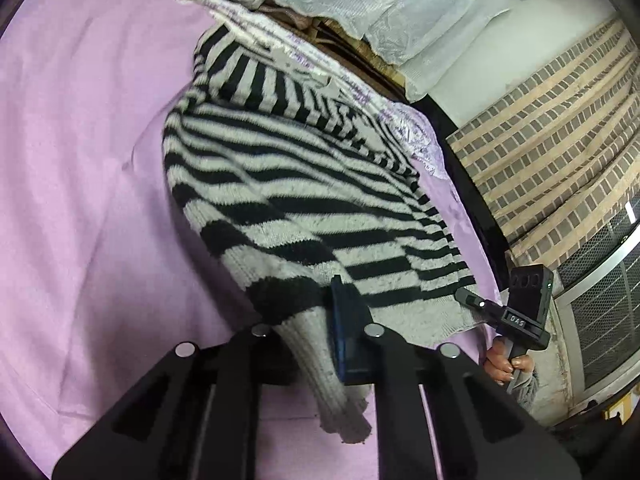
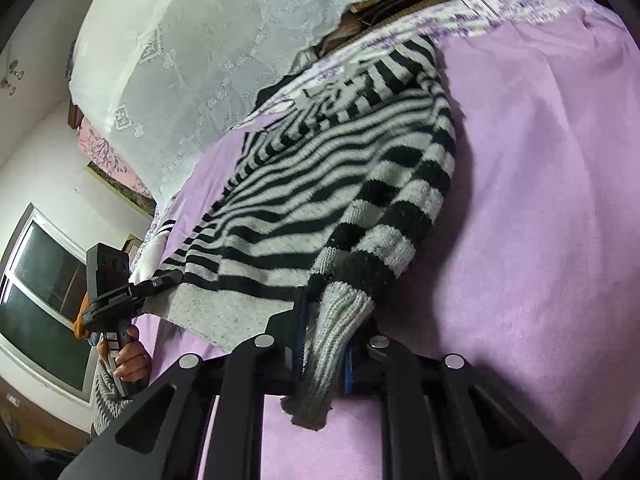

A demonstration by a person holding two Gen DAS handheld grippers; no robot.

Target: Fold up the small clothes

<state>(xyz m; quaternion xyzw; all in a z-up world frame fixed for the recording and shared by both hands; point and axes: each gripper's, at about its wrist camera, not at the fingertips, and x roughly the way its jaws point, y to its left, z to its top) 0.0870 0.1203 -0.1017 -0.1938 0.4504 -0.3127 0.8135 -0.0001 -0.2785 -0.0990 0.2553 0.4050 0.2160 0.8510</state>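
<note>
A black-and-grey striped knit sweater [image 1: 304, 184] lies spread on a lilac bed cover [image 1: 80, 160]. My left gripper [image 1: 316, 332] is shut on the grey ribbed cuff of one sleeve [image 1: 332, 392], which hangs out below its fingers. My right gripper [image 2: 324, 332] is shut on the ribbed cuff of the other sleeve [image 2: 324, 368]. The sweater [image 2: 340, 168] stretches away from it across the cover [image 2: 540, 200]. Each view shows the other gripper at the sweater's grey hem: the right one [image 1: 472, 300], the left one [image 2: 168, 278].
A white lace curtain [image 2: 192, 80] hangs beyond the bed's far edge. A floral white-and-purple sheet [image 1: 304, 56] borders the far side. A patterned brick-like surface [image 1: 560, 152] and a window grille [image 1: 608, 292] lie off the bed's edge. A window [image 2: 44, 300] is at left.
</note>
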